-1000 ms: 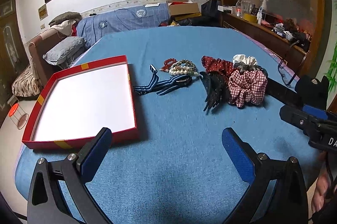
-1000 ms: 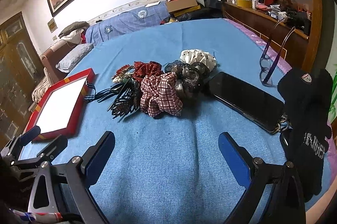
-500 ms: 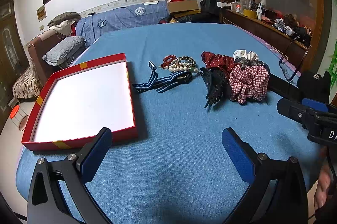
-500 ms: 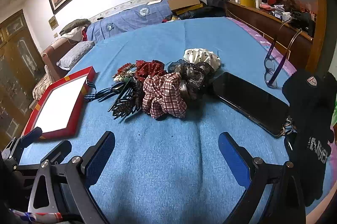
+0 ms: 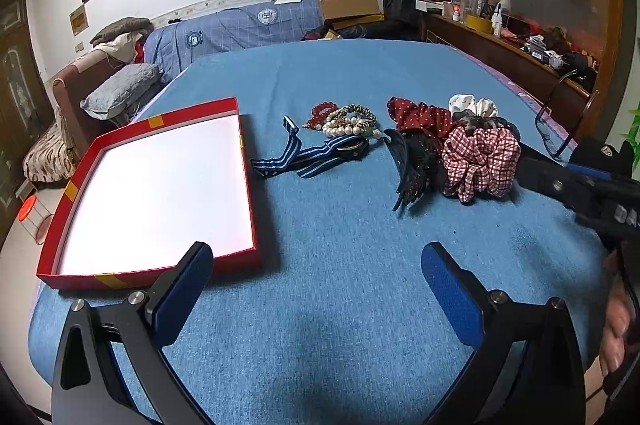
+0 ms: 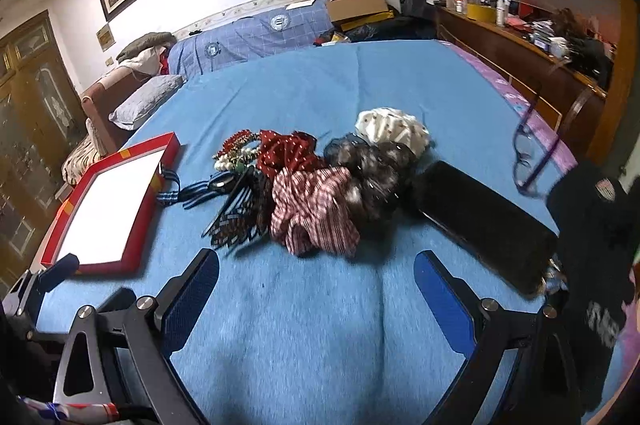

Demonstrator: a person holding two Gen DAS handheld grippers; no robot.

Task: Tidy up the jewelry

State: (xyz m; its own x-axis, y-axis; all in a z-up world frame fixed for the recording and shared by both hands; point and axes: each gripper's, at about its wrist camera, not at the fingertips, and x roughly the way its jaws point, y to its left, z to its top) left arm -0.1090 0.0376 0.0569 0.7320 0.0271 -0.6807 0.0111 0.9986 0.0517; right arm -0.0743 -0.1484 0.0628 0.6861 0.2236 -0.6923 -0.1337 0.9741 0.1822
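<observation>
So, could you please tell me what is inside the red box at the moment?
Nothing that shows: the red box has only its bare white floor in view. The left gripper's fingers cover a little of the near rim, so that strip stays unseen.
</observation>
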